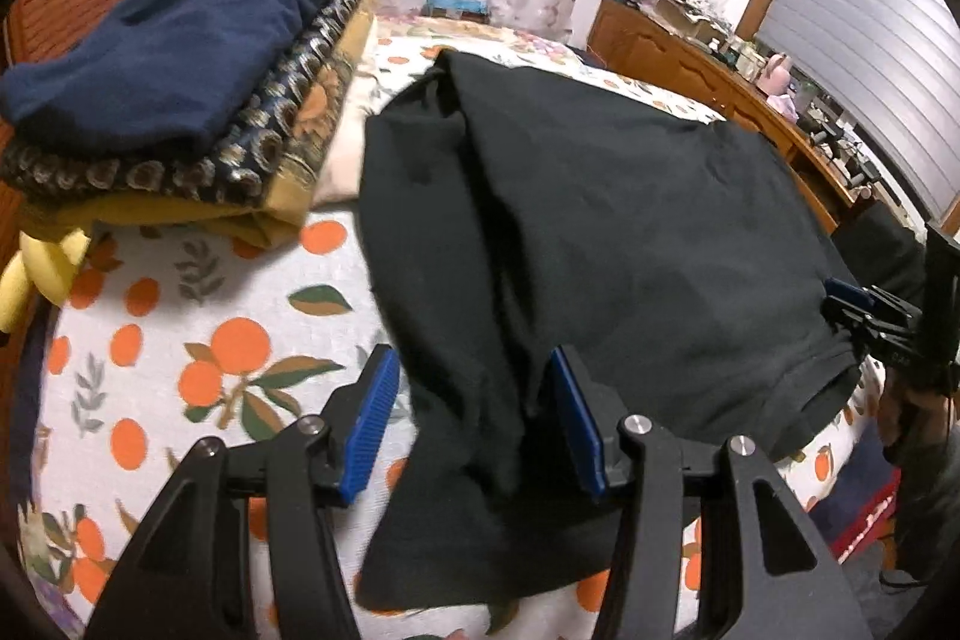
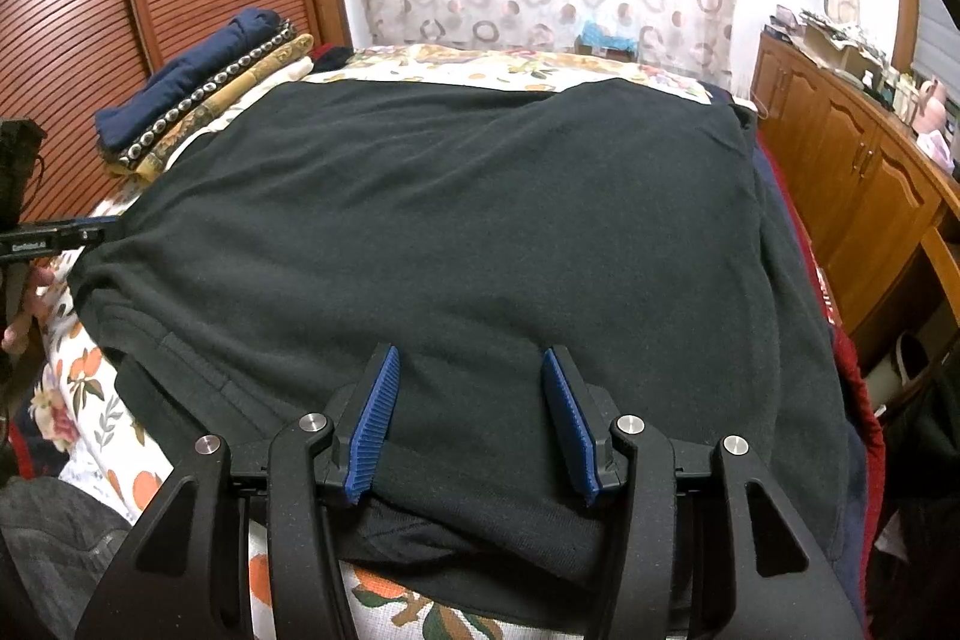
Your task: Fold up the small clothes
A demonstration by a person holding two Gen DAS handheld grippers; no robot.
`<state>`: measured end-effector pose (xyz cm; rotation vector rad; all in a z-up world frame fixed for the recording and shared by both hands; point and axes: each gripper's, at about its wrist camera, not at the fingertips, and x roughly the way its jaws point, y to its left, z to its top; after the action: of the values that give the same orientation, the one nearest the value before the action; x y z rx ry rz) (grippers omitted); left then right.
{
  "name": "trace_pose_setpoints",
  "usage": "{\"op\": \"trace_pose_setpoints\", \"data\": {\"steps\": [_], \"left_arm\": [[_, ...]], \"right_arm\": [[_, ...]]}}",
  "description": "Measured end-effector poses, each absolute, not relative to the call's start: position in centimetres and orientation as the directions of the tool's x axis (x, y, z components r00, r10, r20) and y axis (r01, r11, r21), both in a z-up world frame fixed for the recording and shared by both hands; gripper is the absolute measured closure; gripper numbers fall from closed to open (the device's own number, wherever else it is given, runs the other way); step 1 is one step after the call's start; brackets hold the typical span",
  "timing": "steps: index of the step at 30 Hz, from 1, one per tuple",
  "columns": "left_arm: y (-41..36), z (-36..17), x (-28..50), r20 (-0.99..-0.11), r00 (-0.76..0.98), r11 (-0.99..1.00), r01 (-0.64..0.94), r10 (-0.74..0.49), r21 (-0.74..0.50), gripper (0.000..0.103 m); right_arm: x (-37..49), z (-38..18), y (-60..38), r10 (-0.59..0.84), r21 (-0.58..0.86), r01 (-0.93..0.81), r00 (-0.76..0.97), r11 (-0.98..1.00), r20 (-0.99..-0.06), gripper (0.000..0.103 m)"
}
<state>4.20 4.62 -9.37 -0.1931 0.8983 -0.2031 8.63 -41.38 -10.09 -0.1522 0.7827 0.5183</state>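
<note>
Both grippers stand wide and hold nothing: left gripper [image 1: 474,424] at the near left edge of the black fleece garment [image 2: 456,232] spread on the orange-print bedsheet [image 1: 198,340], right gripper [image 2: 465,421] at its near hem. Pinch both layers squarely before lifting, keeping edges level.

Both your grippers, jaws spread.
Your left gripper [image 1: 474,424] points forward and down with blue pads wide apart; your right gripper [image 2: 471,424] sits level beside it, equally parted, gripping nothing.
</note>
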Motion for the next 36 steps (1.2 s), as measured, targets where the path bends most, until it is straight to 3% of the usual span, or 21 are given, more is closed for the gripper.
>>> {"op": "trace_pose_setpoints", "data": {"steps": [7,9,11,25,36], "left_arm": [[4.2,-9.4,5.2,-0.732,0.601,0.944,0.143,-0.32,-0.296,0.052],[4.0,-9.5,5.5,-0.733,0.591,0.939,0.156,-0.336,-0.305,0.09],[3.7,-9.3,5.7,-0.727,0.573,0.923,0.179,-0.379,-0.34,0.096],[-4.7,-0.9,9.2,-0.595,0.647,0.878,0.381,-0.477,-0.289,0.099],[-18.1,4.3,14.0,-0.551,0.558,0.762,0.596,-0.62,-0.254,0.099]], "right_arm": [[8.6,-10.1,-41.5,0.391,0.061,-0.497,0.595,0.866,-0.702,0.052],[8.6,-10.1,-41.7,0.389,0.061,-0.492,0.6,0.869,-0.699,0.052],[8.6,-10.1,-42.1,0.386,0.064,-0.484,0.603,0.873,-0.698,0.052],[8.1,-9.2,-46.5,0.338,0.079,-0.392,0.652,0.917,-0.678,0.052],[7.1,-8.8,-50.2,0.306,0.093,-0.329,0.684,0.94,-0.662,0.052]]}}
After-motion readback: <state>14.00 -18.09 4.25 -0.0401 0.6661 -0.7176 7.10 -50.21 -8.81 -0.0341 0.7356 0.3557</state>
